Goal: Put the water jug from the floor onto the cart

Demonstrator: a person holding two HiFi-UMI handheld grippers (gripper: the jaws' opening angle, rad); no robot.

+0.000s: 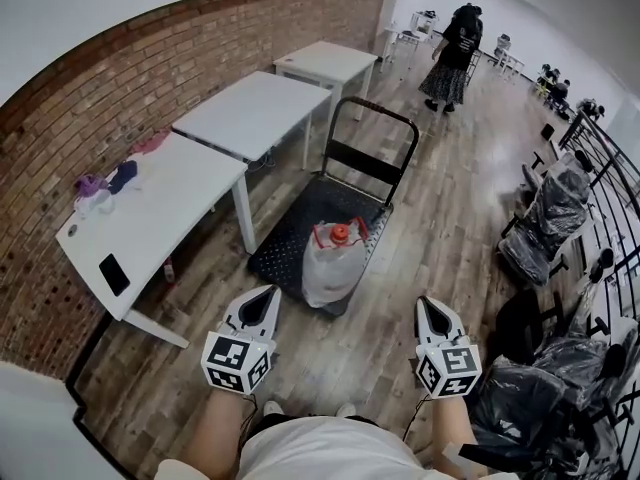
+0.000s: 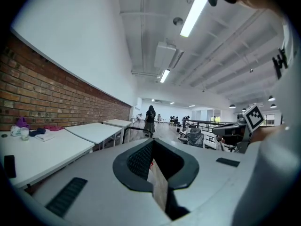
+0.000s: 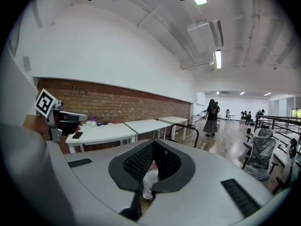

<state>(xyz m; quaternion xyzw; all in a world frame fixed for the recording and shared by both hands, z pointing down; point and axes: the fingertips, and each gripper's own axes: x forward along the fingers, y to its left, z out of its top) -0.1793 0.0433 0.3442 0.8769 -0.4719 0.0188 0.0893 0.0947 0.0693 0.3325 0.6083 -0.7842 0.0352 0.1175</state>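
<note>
Head view: the water jug (image 1: pixel 335 260), wrapped in a pale plastic bag with its red cap showing, stands on the black deck of the cart (image 1: pixel 285 238) at centre frame, toward the deck's near right corner. The cart's handle (image 1: pixel 370 133) rises at the far end. At the bottom edge the left claw (image 1: pixel 268 296) and the right claw (image 1: pixel 426 306) are held out level over the wooden floor (image 1: pixel 440 228), one on either side of the jug and apart from it; each has its tips together and carries nothing. White worktops (image 1: pixel 160 203) run along the brick wall (image 1: pixel 150 68) on the left, the nearest with a dark phone (image 1: pixel 113 273) on it. A person (image 1: pixel 455 53) stands at upper right, and plastic-wrapped chairs (image 1: pixel 545 218) line the right edge.

Left gripper view: the left claw (image 2: pixel 151 142) fills the lower frame with its jaws closed and nothing between them (only floor shows through the slit behind the tips). The worktops (image 2: pixel 42 154) sit at left, and the person (image 2: pixel 150 119) is small at centre.

Right gripper view: the right claw (image 3: pixel 154 141) is likewise closed and empty. Through its slot a bit of the jug's white bag (image 3: pixel 149 180) shows below. The cart handle (image 3: pixel 183 128) stands just beyond the tips.
</note>
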